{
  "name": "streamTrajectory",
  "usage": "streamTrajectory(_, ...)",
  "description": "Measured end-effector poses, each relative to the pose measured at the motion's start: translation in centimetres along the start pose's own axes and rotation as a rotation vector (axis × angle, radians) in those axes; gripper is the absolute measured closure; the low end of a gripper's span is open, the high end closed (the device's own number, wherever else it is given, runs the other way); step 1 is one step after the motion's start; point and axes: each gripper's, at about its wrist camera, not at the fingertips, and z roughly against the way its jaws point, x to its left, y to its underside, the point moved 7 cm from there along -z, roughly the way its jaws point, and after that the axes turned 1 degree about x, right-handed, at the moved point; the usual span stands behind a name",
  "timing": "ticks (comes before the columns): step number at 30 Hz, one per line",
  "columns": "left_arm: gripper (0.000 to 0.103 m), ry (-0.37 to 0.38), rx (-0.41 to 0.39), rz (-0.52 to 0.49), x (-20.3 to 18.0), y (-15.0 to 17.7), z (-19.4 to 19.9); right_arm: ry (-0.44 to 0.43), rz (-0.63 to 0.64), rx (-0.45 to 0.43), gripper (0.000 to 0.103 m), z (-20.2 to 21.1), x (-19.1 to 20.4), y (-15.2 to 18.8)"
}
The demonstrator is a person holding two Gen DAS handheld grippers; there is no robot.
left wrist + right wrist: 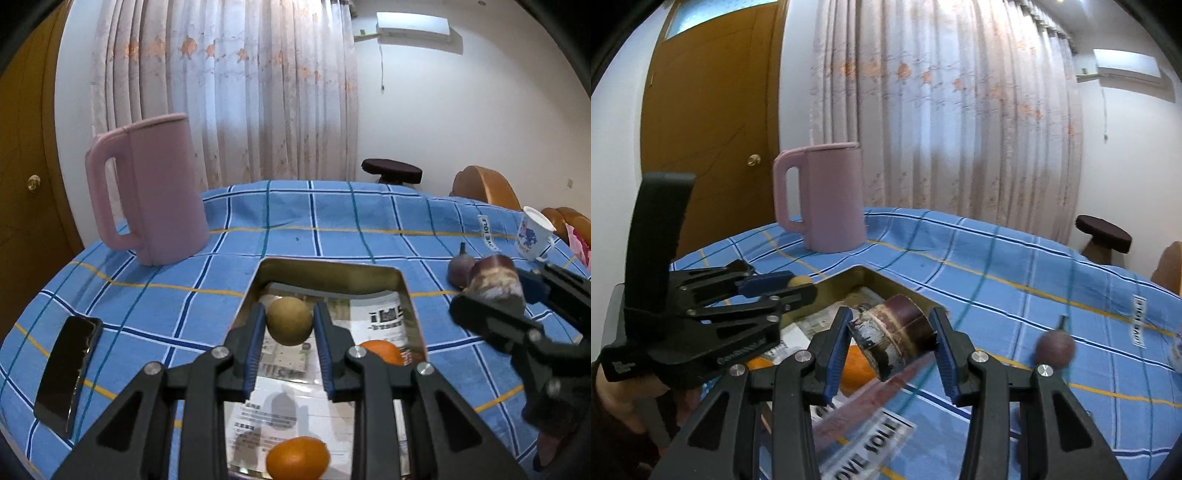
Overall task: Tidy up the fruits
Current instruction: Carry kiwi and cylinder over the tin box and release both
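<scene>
My left gripper is shut on a round yellow-brown fruit and holds it above the metal tray. Two oranges lie in the tray on printed paper. My right gripper is shut on a dark purple cut fruit with a mottled white face, held over the tray's right edge; it also shows in the left wrist view. A round purple fruit with a stem lies on the cloth to the right of the tray.
A pink jug stands at the back left of the blue checked tablecloth. A black phone lies at the left. A white printed cup stands at the far right. A stool and chairs are behind.
</scene>
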Motion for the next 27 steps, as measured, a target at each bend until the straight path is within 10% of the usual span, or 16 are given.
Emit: streamTrajectory(27, 0.065, -0.012, 0.114, -0.015, 1.4, 2.2, -2.5, -0.071, 0.112, 0.197, 0.058, -4.9, 4.6, 3.4)
